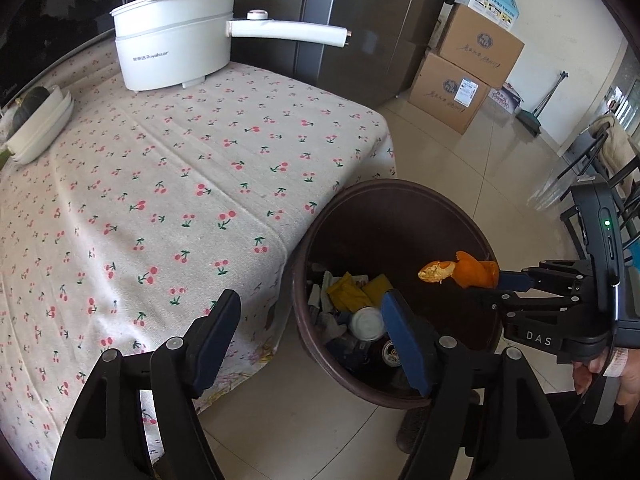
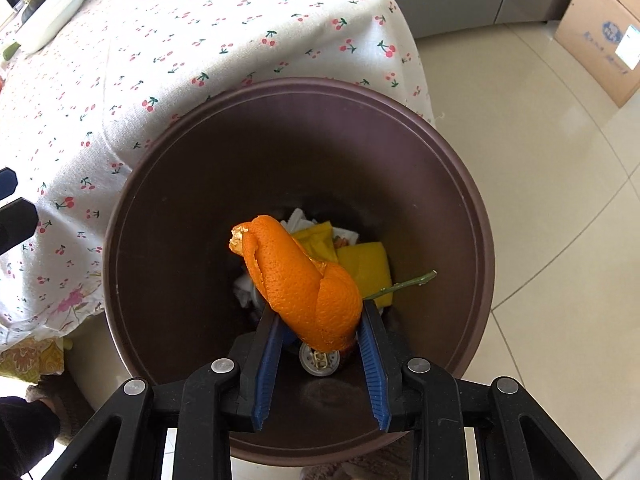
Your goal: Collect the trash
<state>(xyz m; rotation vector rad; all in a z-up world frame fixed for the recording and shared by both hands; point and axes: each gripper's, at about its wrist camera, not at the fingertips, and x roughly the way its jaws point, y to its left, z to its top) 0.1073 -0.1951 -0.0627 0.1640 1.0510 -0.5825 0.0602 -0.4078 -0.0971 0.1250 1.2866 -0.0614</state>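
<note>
Orange peel (image 2: 304,276): curled strip, clamped between the blue pads of the right hand-held gripper (image 2: 320,320), hanging over the open mouth of the brown trash bin (image 2: 120,240).

Trash bin: round, standing on the tiled floor (image 2: 540,200), directly below the right hand-held gripper and just beside the bench (image 1: 180,168). Contents below the peel: yellow wrappers (image 2: 366,268), white paper scraps, a drink can (image 2: 319,358) end-up, a thin green stalk (image 2: 404,285).

Bench: covered with a cherry-print cloth, whose corner drapes against the bin wall. Nothing stands between peel and bin.

Left wrist view only: white electric pot (image 1: 176,40) with long handle far ahead of the left hand-held gripper (image 1: 312,320), stacked white dishes (image 1: 44,128) to its left, cardboard boxes (image 1: 468,76) on the floor beyond. Right wrist view only: the can's top and the stalk.

Left hand-held gripper: jaws wide apart, nothing between them, one finger over the bench edge, the other over the bin.
</note>
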